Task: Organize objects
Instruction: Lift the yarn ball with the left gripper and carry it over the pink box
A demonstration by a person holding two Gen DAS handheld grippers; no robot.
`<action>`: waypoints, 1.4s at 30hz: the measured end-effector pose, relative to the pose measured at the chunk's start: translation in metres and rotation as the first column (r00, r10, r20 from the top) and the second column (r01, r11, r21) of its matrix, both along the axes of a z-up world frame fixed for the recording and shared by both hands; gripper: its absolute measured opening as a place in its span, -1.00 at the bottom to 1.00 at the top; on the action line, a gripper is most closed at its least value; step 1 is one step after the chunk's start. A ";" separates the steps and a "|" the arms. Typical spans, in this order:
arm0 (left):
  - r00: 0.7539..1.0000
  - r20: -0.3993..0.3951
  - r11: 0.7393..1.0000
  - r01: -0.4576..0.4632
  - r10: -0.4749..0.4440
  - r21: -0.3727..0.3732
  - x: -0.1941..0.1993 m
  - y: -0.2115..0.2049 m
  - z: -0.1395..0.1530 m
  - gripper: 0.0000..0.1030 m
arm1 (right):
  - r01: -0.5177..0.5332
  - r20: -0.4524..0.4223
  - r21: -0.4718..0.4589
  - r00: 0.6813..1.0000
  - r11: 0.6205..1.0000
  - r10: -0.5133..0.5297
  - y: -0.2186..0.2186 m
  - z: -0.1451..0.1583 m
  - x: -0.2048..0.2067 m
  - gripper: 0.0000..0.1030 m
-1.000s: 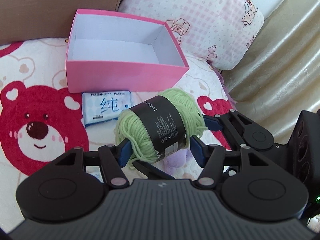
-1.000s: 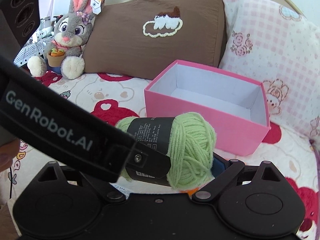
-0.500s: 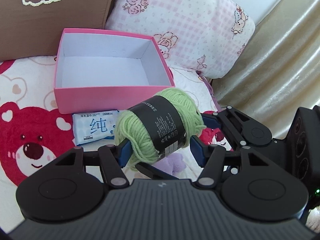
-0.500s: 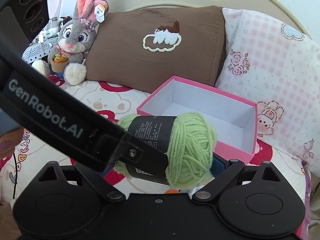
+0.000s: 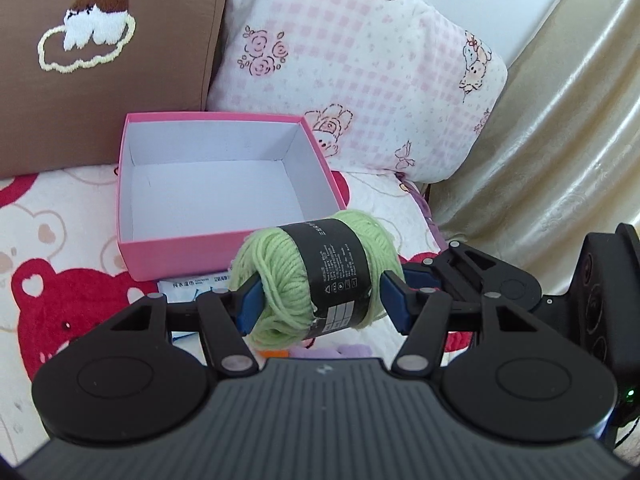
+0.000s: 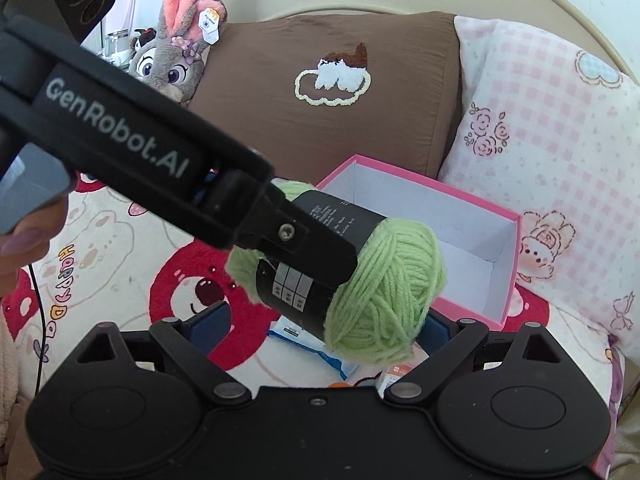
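A ball of light green yarn [image 5: 320, 276] with a black paper band hangs above the bed, and my left gripper [image 5: 322, 300] is shut on it, one blue pad at each end. It hovers just before the front wall of an open pink box [image 5: 224, 246], whose white inside is bare. In the right wrist view the yarn [image 6: 384, 300] sits over my right gripper [image 6: 320, 324], held by the left gripper's black finger [image 6: 280, 232]. The right gripper's blue pads stand wide apart and open, low beside the yarn. The pink box [image 6: 508, 280] lies behind it.
A blue and white tissue pack [image 5: 192, 286] lies on the bear-print bedspread [image 5: 60, 300] under the yarn, with an orange packet [image 6: 400, 372] and a purple item [image 5: 348, 350] nearby. A brown pillow [image 6: 320, 128], pink checked pillow [image 5: 360, 80] and bunny plush [image 6: 176, 56] line the headboard. A curtain [image 5: 560, 160] hangs right.
Both grippers have risen with the yarn. The pink box now shows more from above, and the yarn sits closer to its front wall. The left grip is unchanged.
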State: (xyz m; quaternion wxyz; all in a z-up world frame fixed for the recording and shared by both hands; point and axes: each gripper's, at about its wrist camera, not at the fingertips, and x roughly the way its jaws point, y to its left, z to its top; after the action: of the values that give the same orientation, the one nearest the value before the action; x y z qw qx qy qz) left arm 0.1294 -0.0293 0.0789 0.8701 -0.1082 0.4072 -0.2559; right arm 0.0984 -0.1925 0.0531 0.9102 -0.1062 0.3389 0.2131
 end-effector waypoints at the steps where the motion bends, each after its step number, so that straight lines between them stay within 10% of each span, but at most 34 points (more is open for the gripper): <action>1: 1.000 -0.002 1.000 -0.002 0.002 0.007 0.001 0.000 0.001 0.14 | 0.003 0.000 0.005 1.000 1.000 -0.003 -0.001 0.002 0.001 0.84; 20: 0.999 0.028 0.999 0.022 -0.023 0.033 0.073 -0.015 0.033 0.14 | -0.021 -0.182 -0.164 0.983 0.986 -0.009 -0.011 0.059 0.083 0.17; 34: 0.996 -0.077 0.998 0.056 -0.053 0.040 0.192 -0.036 -0.045 0.14 | 0.115 -0.181 -0.017 0.977 0.993 -0.116 -0.049 -0.025 0.162 0.07; 42: 0.992 -0.125 1.000 0.022 -0.020 0.018 0.247 -0.044 -0.090 0.14 | 0.166 -0.186 -0.133 0.964 0.977 -0.189 -0.049 -0.061 0.214 0.07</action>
State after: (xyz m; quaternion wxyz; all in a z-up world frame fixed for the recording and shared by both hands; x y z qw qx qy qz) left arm 0.3766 -0.0733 -0.0107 0.8412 -0.1113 0.4642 -0.2539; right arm 0.3121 -0.2410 -0.0079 0.8798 -0.1066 0.4475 0.1198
